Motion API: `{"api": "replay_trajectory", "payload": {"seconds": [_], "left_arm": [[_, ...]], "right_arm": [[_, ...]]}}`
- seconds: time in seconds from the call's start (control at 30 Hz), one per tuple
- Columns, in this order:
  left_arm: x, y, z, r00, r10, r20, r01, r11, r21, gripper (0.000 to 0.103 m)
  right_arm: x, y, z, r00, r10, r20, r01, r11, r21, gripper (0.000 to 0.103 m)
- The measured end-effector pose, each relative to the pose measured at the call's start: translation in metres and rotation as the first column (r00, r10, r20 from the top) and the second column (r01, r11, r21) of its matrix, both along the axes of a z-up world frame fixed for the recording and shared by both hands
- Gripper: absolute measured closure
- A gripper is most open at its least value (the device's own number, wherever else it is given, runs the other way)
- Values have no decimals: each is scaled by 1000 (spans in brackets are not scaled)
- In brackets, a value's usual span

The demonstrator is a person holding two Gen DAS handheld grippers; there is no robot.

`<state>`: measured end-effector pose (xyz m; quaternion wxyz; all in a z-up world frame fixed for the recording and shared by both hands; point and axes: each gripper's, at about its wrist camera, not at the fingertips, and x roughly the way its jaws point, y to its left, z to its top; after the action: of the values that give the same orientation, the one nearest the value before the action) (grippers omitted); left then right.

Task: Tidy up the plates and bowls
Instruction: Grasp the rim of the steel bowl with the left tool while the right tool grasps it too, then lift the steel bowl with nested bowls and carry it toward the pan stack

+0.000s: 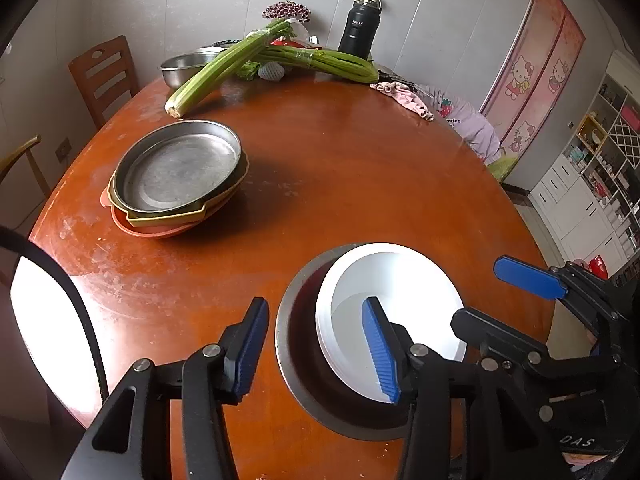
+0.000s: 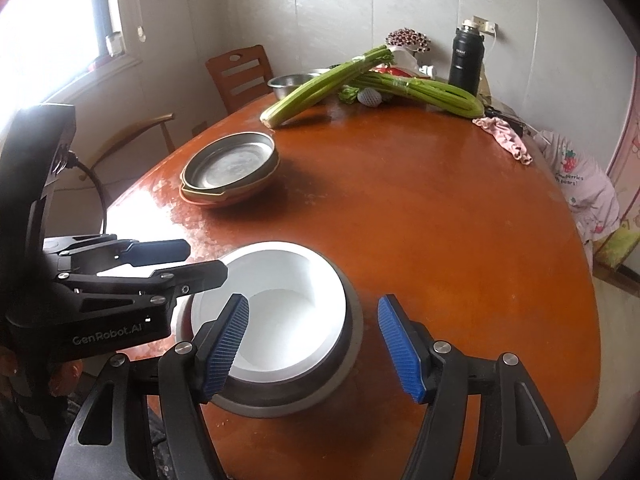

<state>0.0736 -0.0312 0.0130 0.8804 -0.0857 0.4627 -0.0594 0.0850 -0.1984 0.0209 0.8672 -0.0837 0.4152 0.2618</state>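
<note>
A white bowl (image 1: 400, 292) sits nested in a steel bowl (image 1: 292, 344) near the table's front edge; both show in the right wrist view, the white bowl (image 2: 280, 320) in the steel bowl (image 2: 344, 364). My left gripper (image 1: 316, 348) is open, straddling the steel bowl's left rim. My right gripper (image 2: 312, 352) is open, straddling the bowls' right rim; it also shows in the left wrist view (image 1: 496, 292). A stack of plates (image 1: 176, 176), a steel plate on a yellow and an orange dish, stands at mid-left (image 2: 230, 168).
Celery bunches (image 1: 256, 60), a steel basin (image 1: 188, 66), a black flask (image 1: 360, 26) and a pink cloth (image 1: 404, 98) lie at the round wooden table's (image 1: 360, 184) far side. Chairs (image 1: 106, 76) stand at the left.
</note>
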Motion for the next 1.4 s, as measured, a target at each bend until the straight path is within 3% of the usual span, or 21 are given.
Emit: {"api": "replay_trajectory", "payload": {"seconds": [1.2, 1.4], "left_arm": [[11, -4, -31, 997, -7, -73, 9, 1000, 15, 53], [11, -4, -36, 996, -11, -85, 11, 1000, 6, 48]], "right_arm": [[10, 1, -47, 988, -21, -155, 25, 999, 23, 33], [8, 3, -48, 987, -23, -160, 26, 1000, 15, 33]]}}
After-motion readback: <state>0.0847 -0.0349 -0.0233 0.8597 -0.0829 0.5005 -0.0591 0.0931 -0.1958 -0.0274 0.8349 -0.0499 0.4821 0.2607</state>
